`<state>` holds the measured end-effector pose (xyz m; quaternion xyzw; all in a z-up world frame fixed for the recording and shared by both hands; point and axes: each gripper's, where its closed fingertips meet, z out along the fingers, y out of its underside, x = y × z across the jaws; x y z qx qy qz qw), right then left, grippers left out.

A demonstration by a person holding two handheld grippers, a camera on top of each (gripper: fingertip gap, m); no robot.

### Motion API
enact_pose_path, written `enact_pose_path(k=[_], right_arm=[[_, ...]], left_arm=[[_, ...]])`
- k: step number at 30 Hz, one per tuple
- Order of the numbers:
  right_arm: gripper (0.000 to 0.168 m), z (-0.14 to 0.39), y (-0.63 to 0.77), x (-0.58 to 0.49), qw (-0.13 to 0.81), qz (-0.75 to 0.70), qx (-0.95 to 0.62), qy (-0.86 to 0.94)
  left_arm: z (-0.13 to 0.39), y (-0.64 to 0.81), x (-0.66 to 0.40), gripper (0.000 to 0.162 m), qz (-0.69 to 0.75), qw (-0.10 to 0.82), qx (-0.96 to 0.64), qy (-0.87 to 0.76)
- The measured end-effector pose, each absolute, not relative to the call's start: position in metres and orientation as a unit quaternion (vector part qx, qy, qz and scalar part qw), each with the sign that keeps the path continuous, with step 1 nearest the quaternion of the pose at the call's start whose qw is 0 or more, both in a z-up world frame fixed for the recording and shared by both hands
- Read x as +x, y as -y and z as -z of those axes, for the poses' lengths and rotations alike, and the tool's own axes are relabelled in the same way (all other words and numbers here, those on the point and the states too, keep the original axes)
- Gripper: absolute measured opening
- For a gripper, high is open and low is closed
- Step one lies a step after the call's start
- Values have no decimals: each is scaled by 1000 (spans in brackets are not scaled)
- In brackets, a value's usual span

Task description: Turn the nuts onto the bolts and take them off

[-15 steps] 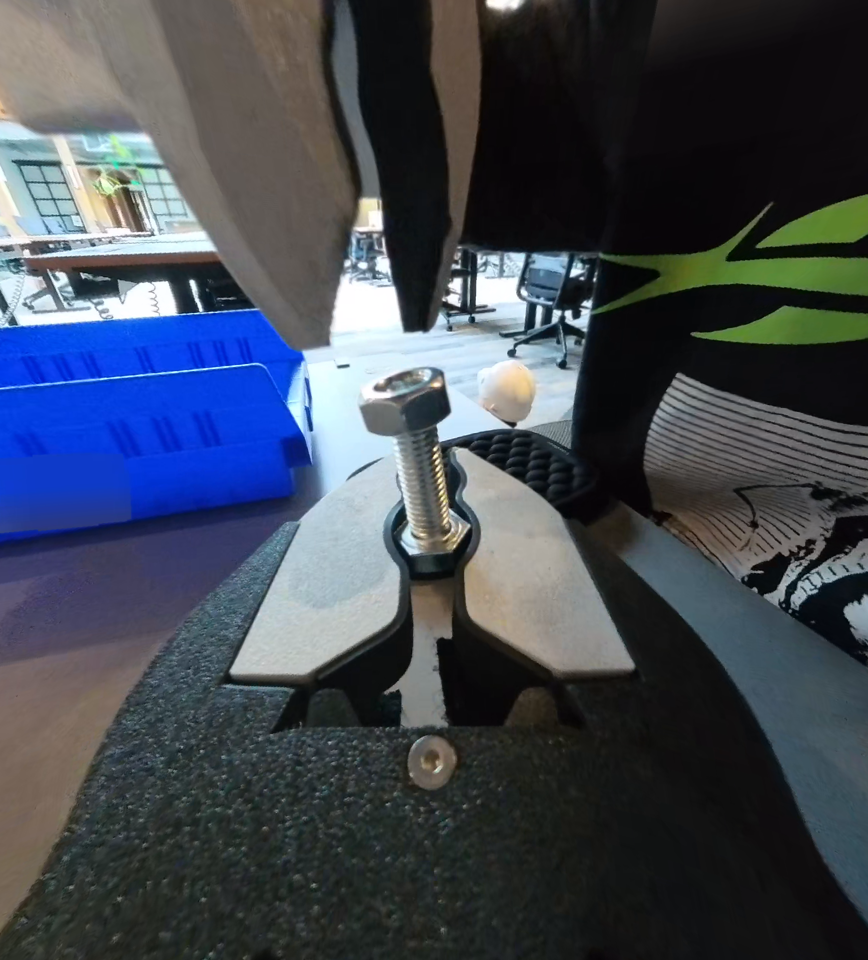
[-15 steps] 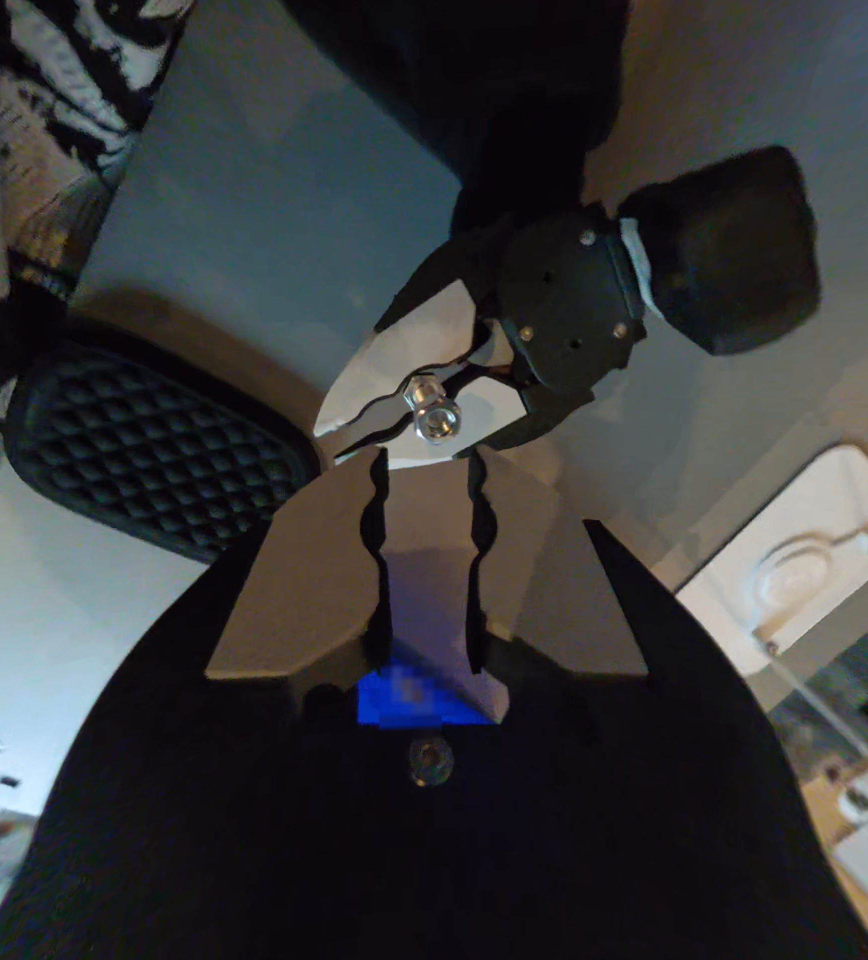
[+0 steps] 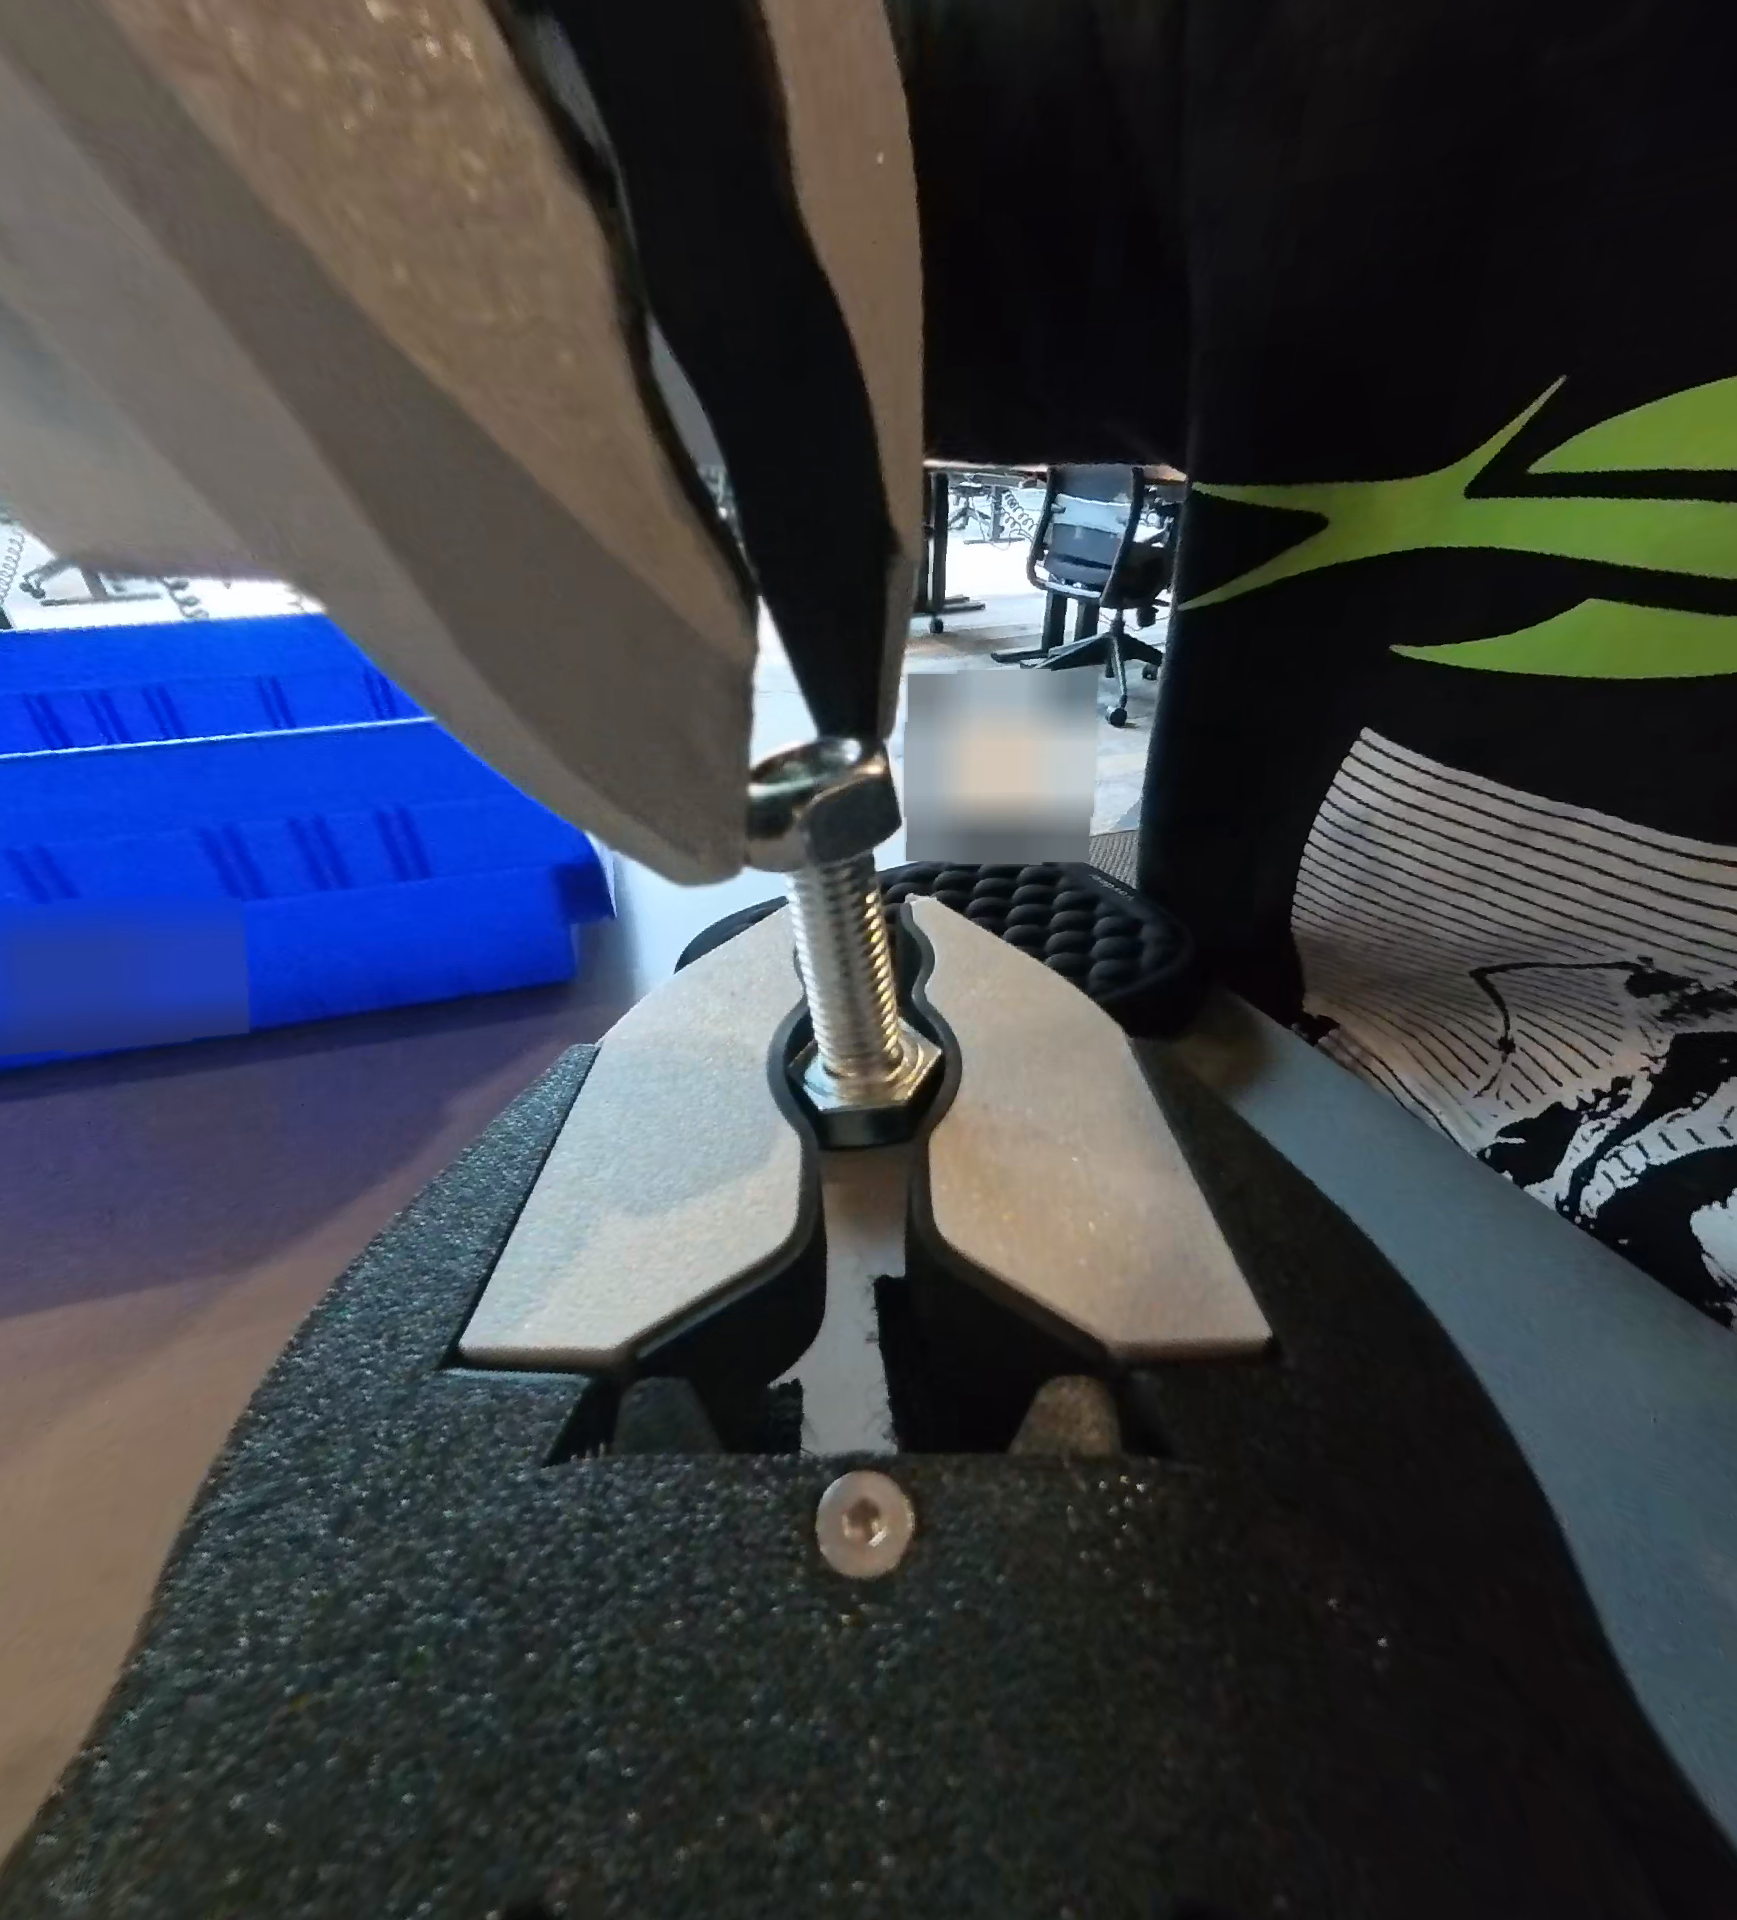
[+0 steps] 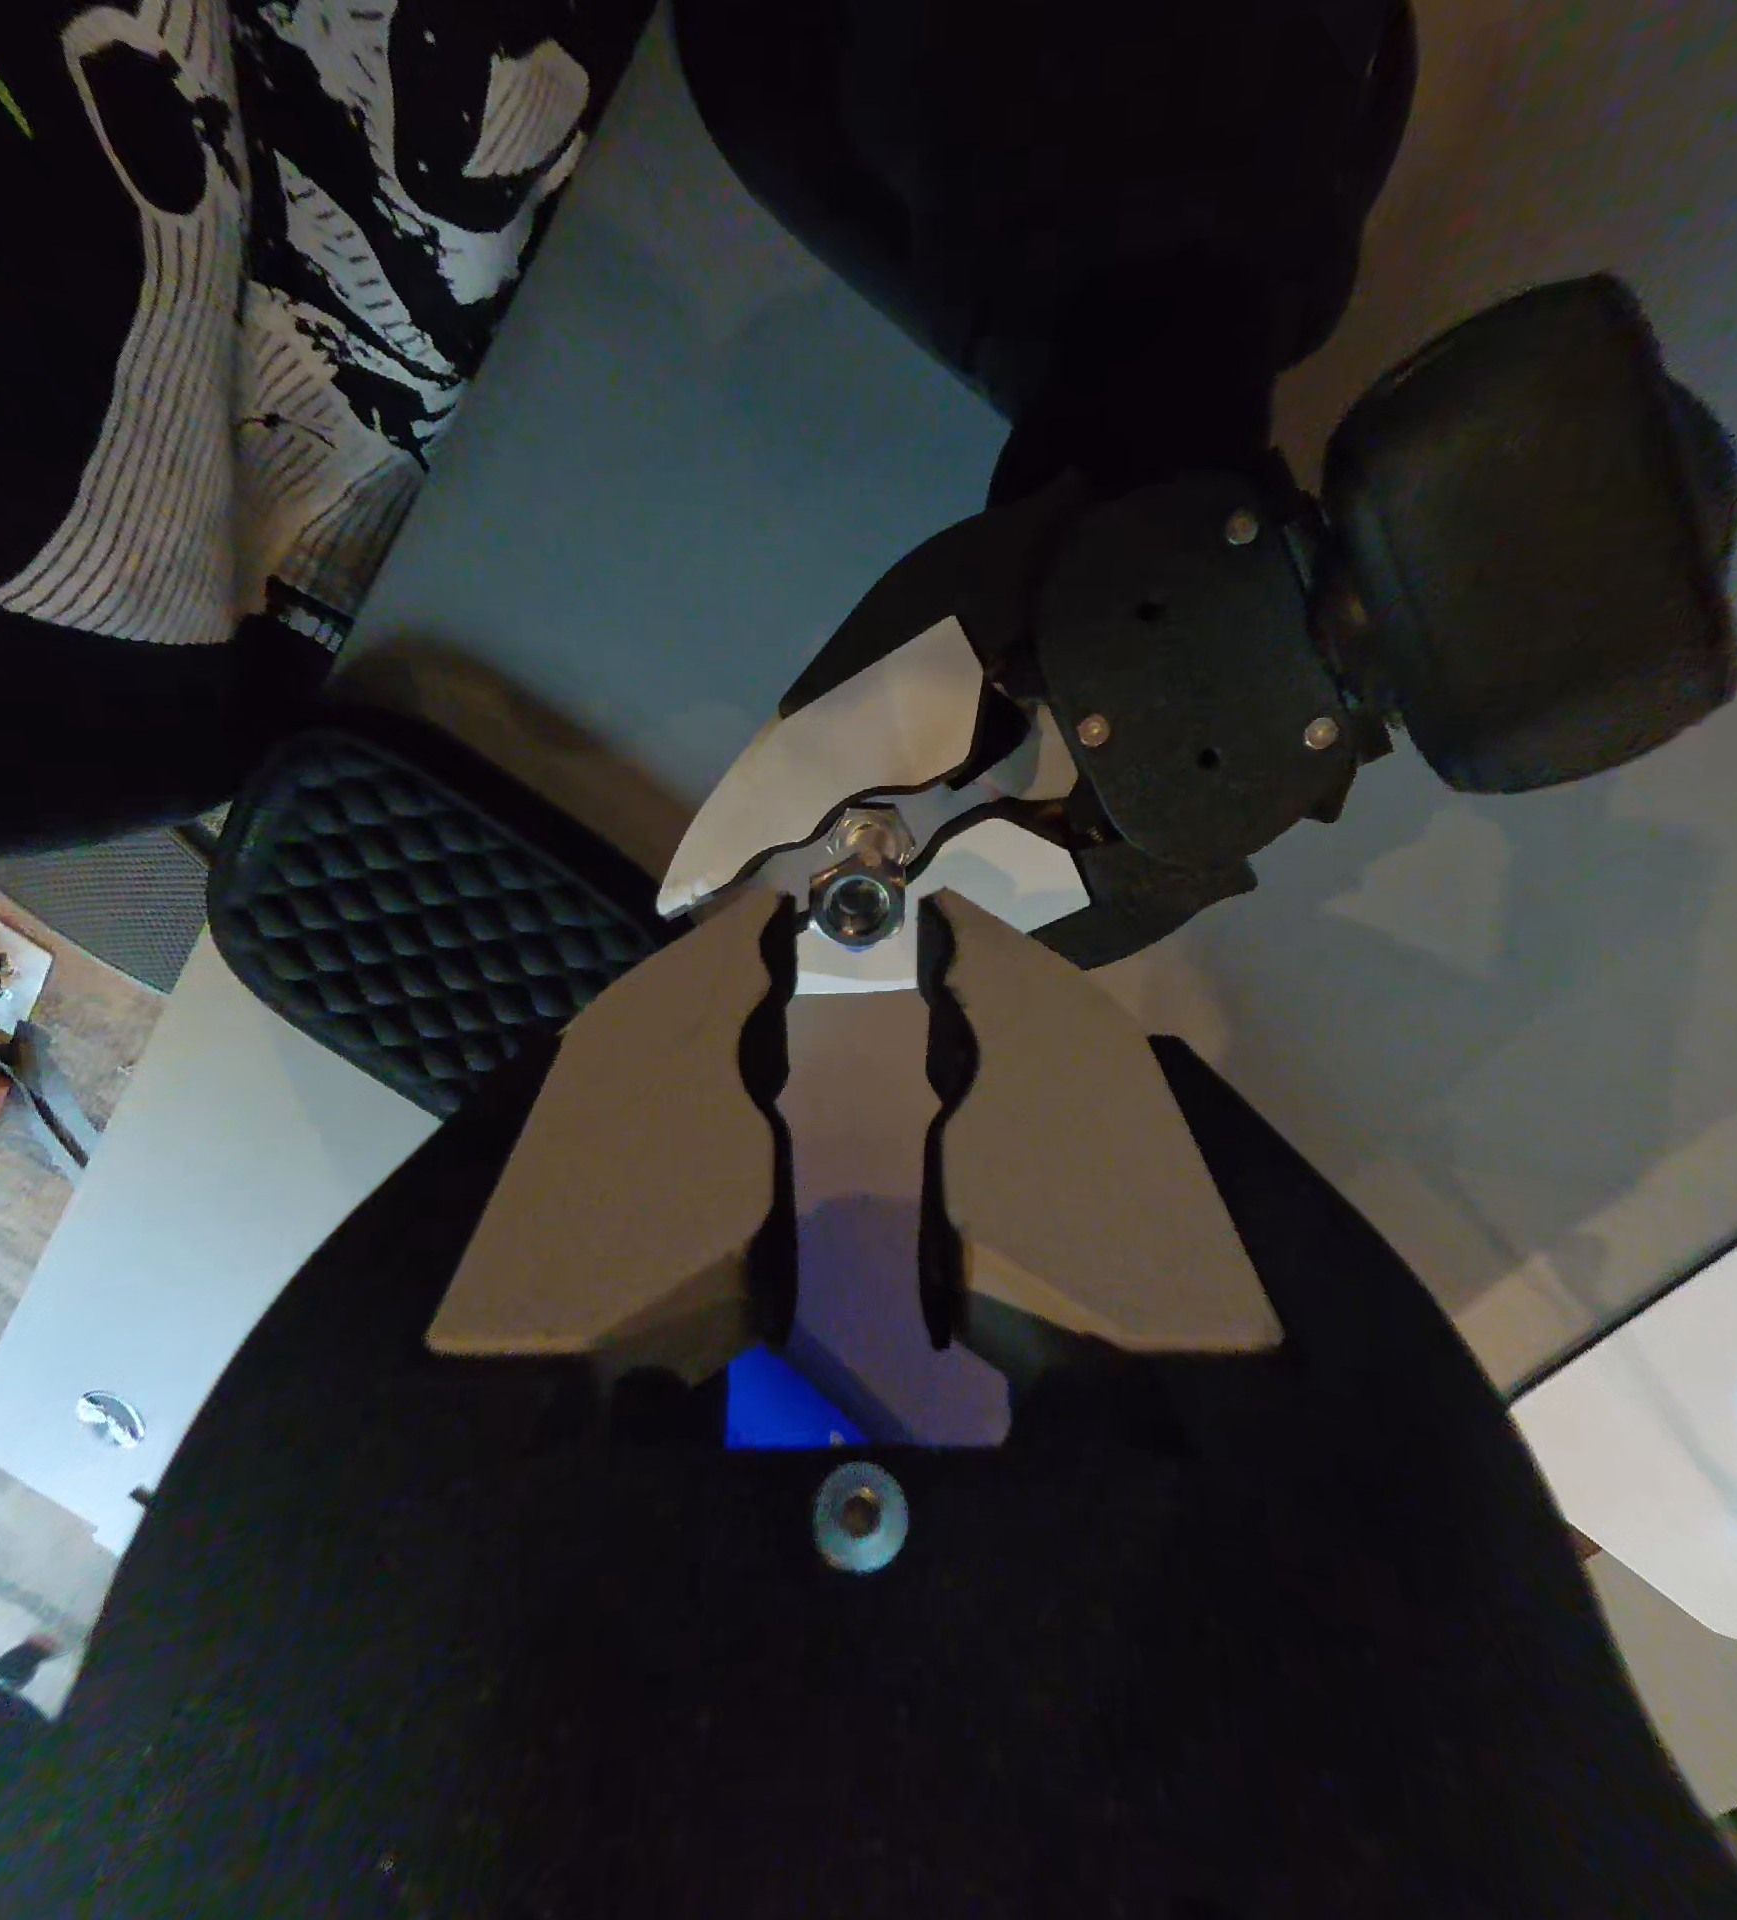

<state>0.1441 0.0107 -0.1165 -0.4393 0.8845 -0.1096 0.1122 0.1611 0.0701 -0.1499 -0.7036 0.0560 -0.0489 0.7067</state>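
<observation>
grey table (image 3: 168,1195) w/ blue bins (image 3: 251,831) on it

Left gripper (image 3: 869,1049) clamped, pointing up; right gripper (image 4: 856,920) parted slightly, tips meeting from above.

Lower end of the bolt (image 3: 843,977) sits hidden inside the nut (image 3: 869,1091) and the left gripper (image 3: 869,1049) fingers clamped on it. Left side of the bolt head is covered by a near finger of the right gripper (image 3: 822,800); contact on either side cannot be made out. Blue bins (image 3: 251,831) run off the left edge. Mosaic patches blank a bin front and a spot behind the bolt. In the right wrist view, bolt threads too foreshortened to read.
</observation>
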Motion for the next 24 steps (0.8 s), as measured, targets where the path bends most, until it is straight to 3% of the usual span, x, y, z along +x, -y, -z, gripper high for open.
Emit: enact_pose_path(k=[1,12,24], right_arm=[[17,117,-10,144,110,107,-442,-884],[17,118,-10,135,3,40,-415,-909],[17,120,-12,138,30,36,-406,-913]], left_arm=[[150,-70,161,11,49,706,-704,-56],[151,-70,156,11,52,706,-705,-34],[154,-72,158,11,50,698,-714,-41]])
